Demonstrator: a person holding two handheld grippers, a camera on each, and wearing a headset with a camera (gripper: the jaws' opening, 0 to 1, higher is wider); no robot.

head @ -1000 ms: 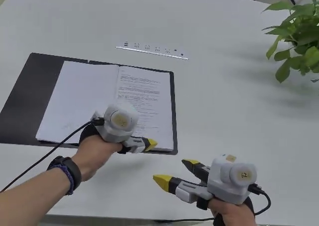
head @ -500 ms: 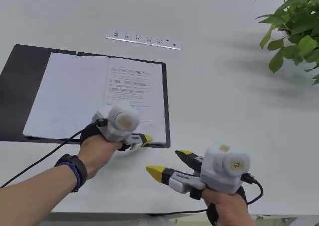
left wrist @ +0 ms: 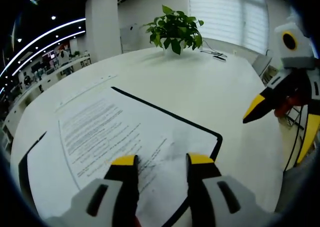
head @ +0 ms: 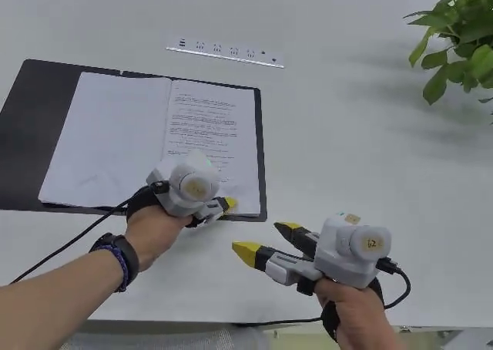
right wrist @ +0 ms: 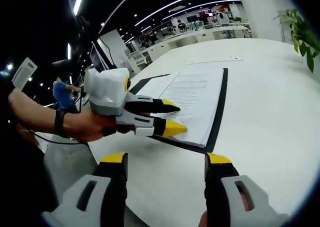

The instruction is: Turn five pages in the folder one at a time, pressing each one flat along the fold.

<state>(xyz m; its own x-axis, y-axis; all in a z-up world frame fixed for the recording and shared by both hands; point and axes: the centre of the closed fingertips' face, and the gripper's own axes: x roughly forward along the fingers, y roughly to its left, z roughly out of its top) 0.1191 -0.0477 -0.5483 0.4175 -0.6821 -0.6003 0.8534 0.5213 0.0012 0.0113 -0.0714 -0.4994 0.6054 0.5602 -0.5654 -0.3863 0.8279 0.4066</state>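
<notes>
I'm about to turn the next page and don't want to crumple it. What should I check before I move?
1. Folder lies open on the table: ok.
2. Left tongs are open, at the near outer corner of the right page: ok.
3. Just one sheet sits between the left jaws: cannot tell, as the sheet edges are too fine to separate.
4. Right tongs are open over bare table, off the folder and free to press the fold: ok.
5. Left page lies flat, ready to receive the turned sheet: ok.
6. Plant stands far from the page's sweep: ok.
</notes>
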